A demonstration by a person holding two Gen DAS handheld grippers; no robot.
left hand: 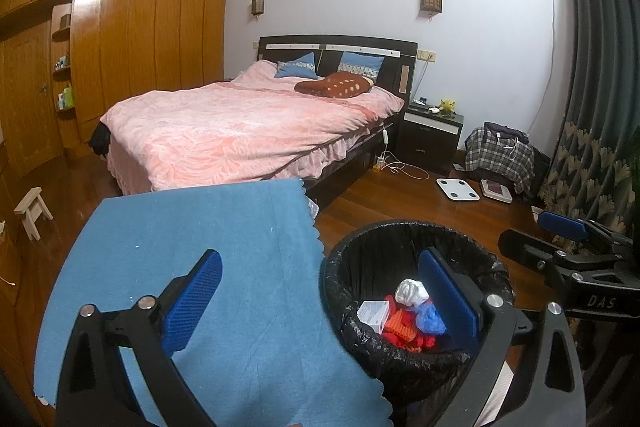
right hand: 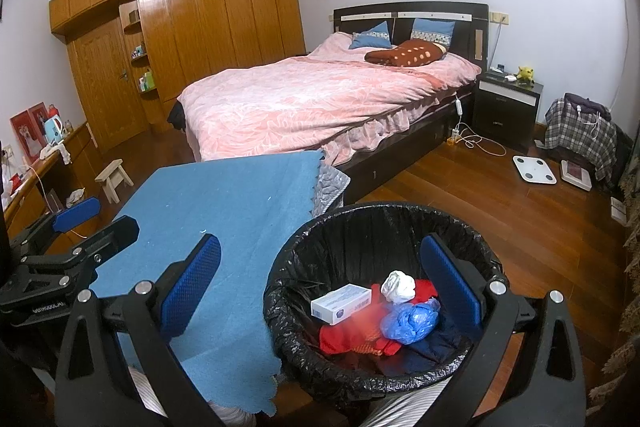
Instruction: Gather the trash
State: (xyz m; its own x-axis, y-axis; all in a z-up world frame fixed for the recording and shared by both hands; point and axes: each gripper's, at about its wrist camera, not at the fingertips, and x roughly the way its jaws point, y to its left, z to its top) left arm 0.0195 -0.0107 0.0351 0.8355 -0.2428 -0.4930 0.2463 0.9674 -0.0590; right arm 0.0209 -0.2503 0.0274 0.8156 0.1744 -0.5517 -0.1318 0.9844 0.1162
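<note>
From the left wrist view, the left gripper (left hand: 320, 295) has its jaws spread wide and holds nothing; the black-lined trash bin (left hand: 416, 231) sits on the floor below and to the right of centre, so only the right blue finger hangs over its mouth while the left one is over a bare blue cloth (left hand: 208, 247). From the right wrist view, the right gripper (right hand: 320, 287) is equally wide open and empty, with the bin more squarely under it. This view shows more clearly the white box (right hand: 341, 303), white wad (right hand: 398, 286), blue bag (right hand: 412, 321) and red wrapper (right hand: 352, 335) already inside.
</note>
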